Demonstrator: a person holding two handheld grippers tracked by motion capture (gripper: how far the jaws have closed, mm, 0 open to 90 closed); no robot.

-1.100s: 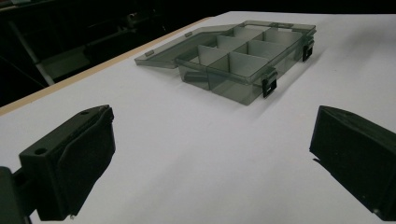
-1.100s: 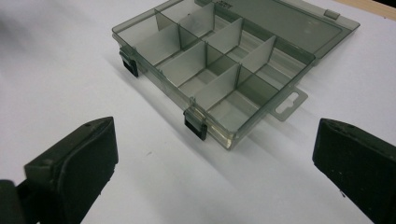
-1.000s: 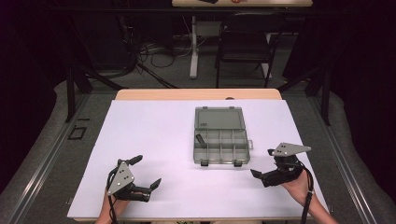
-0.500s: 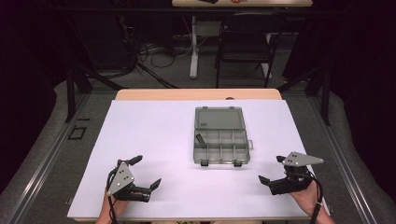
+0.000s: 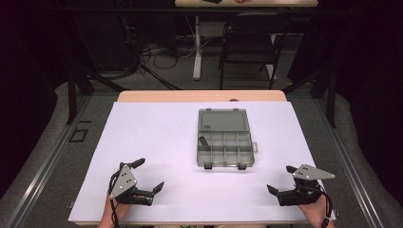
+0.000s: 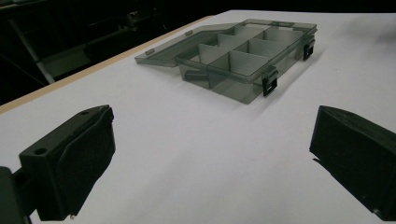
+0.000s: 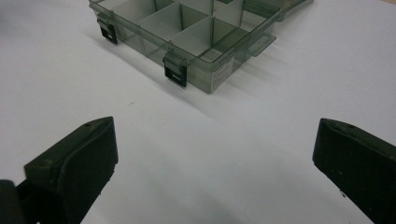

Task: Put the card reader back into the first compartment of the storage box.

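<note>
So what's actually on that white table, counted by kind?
Clear grey compartment box, lid open: 1
Small dark part in one compartment: 1
Hand-held claws, jaws open: 2, the left claw and the right claw
Black latches on the box front: 2
Total: 6

A grey box lies open near the middle of the white table, its lid flat on the far side and two black latches on the near wall. A small dark piece sits in a left compartment. The left gripper rests at the near left edge with jaws spread, the right gripper at the near right edge, jaws apart. Both are well apart from the box.
</note>
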